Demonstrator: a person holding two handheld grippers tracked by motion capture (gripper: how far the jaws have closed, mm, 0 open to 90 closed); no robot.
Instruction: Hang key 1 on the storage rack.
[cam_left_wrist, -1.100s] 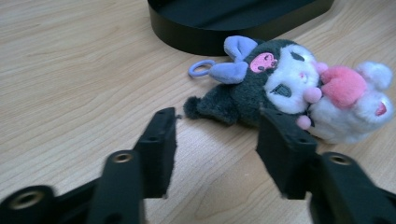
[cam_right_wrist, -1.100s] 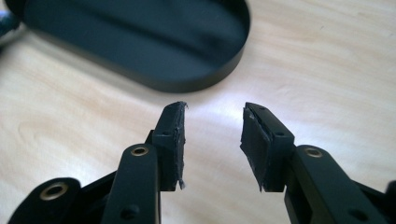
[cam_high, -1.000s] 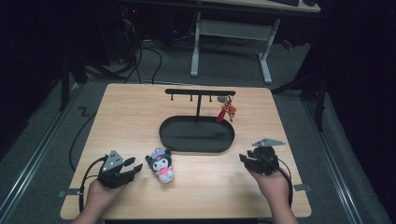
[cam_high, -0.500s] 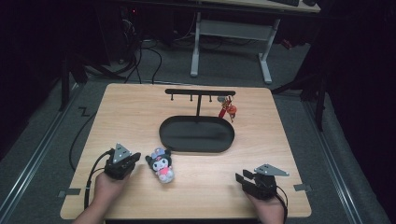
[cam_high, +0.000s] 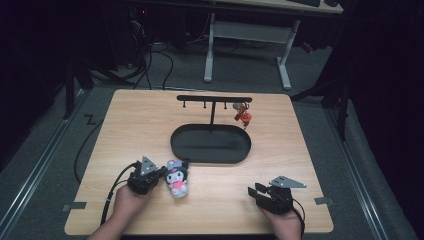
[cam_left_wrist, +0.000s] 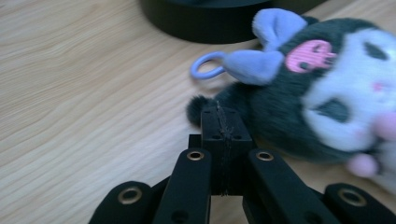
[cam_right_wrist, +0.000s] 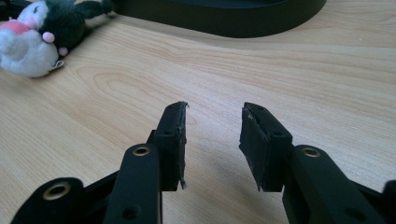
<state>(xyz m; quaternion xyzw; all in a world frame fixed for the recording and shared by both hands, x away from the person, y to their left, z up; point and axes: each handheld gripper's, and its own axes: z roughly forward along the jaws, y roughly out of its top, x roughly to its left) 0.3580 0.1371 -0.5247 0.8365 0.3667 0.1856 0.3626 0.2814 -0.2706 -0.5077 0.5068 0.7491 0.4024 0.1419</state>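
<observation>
Just ahead and to the right of the left gripper's (cam_left_wrist: 219, 116) fingers lies the plush (cam_left_wrist: 322, 88), flat on the worktop (cam_high: 125, 130), its dark ear touching or almost touching the fingertips, though nothing of it is caught between them. Those fingers are pressed together with no gap, having just been closing, and they seem to have shut on air. The likely aim is to hang the plush by its loop (cam_left_wrist: 205, 65) on the stand (cam_high: 214, 99) beyond the tray (cam_high: 210, 145). The loop lies on the wood up and left of the fingertips, apart from them. The main risk is that a push forward with shut fingers would only shove the soft toy along the worktop or roll it, burying the loop under its head. Reopening too late would make the fingers pinch fur instead of the loop, and a fur grip would likely sag and slip on lifting. The right gripper (cam_right_wrist: 212, 140) rests low on the near right of the worktop, well apart from the plush, its fingers spread with bare wood between them; it cannot steady the toy from there. On the stand's right end a red charm (cam_high: 244, 117) already hangs, and a careless swing could knock it.
</observation>
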